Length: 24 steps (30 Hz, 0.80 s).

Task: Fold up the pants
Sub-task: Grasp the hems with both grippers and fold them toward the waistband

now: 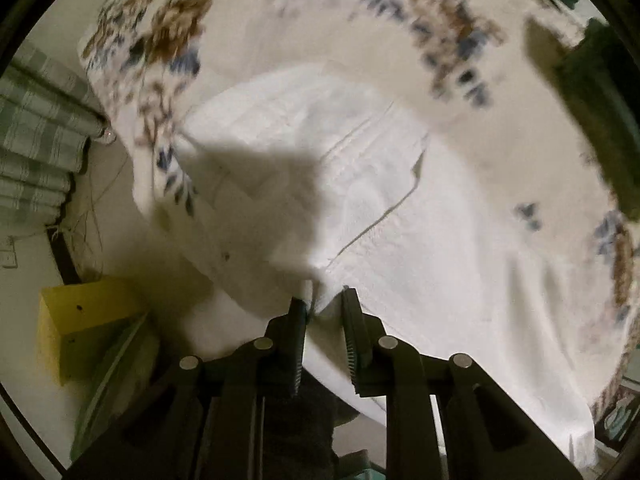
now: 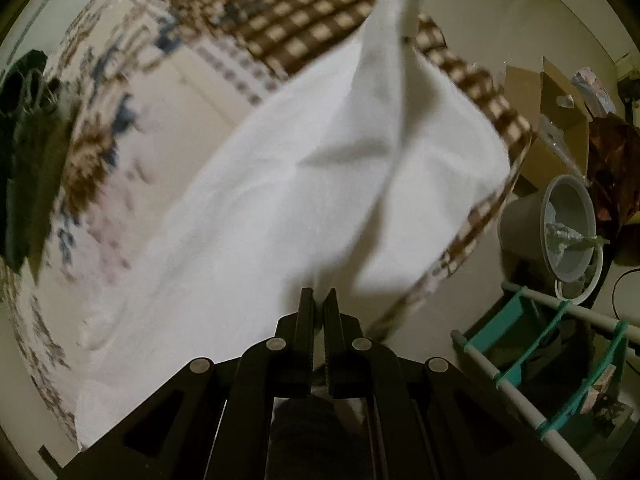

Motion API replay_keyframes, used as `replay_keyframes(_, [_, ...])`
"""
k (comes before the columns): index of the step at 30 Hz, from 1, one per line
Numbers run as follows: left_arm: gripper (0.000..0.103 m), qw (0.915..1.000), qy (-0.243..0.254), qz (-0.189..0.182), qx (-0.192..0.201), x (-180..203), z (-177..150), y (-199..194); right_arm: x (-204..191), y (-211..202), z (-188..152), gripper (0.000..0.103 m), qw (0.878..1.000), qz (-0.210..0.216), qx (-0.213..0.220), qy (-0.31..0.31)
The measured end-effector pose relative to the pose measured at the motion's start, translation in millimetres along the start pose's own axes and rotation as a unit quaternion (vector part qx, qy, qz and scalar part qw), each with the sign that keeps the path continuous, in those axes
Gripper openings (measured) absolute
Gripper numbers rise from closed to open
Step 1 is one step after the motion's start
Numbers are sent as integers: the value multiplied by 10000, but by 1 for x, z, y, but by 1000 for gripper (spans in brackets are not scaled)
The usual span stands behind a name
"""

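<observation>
White pants (image 1: 360, 184) are seen spread over a bed covered by a floral sheet (image 1: 160, 40), with seams and a pocket edge visible in the left wrist view. The left gripper (image 1: 324, 304) is seen with its jaws parted, a bunch of the white fabric lying between them; whether the cloth is actually pinched cannot be told. The right gripper (image 2: 319, 300) is closed on a fold of the pants (image 2: 300, 200), which is lifted and rises toward the top of that view. A brown checked blanket (image 2: 288, 12) is seen beyond the cloth, and a grey bucket (image 2: 568, 228) and cardboard box (image 2: 560, 120) stand on the floor beside the bed. Both views are blurred.
</observation>
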<state>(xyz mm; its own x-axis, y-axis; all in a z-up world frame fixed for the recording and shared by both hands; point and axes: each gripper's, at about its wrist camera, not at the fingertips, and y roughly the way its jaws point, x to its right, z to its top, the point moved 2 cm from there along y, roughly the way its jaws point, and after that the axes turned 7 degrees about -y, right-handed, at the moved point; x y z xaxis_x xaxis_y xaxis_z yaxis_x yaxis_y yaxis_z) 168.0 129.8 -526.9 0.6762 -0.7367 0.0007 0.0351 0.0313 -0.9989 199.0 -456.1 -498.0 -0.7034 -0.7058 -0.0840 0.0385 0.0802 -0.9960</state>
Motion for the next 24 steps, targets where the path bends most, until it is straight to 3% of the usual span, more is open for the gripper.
replay_keyframes(3, [20, 9998, -149, -56, -71, -11, -6, 21, 15, 30, -13, 6, 9996, -30, -272, -47])
replay_keyframes(4, [20, 9998, -168, -127, -74, -13, -6, 22, 23, 38, -16, 10, 9990, 80, -429, 23])
replay_keyframes(6, [22, 9995, -174, -268, -24, -17, -9, 18, 42, 39, -21, 31, 9979, 305, -546, 183])
replay_keyframes(9, [30, 9992, -225, -337, -50, -25, -14, 11, 71, 20, -22, 44, 9972, 591, -195, 411])
replay_keyframes(15, [64, 9987, -297, -379, 148, -29, -12, 9, 148, -4, 3, 47, 9860, 749, 489, 1405])
replay_keyframes(20, [69, 9997, -99, -103, 183, -13, -8, 32, 181, 11, 35, 47, 9746, 646, 490, 2088])
replay_keyframes(23, [87, 9997, -240, -15, -4, -20, -4, 52, 196, 25, 37, 47, 9693, 714, 401, 2320])
replay_keyframes(24, [87, 9995, -288, -77, -47, -23, -5, 53, 197, 28, 38, 47, 9685, 780, 406, 2330])
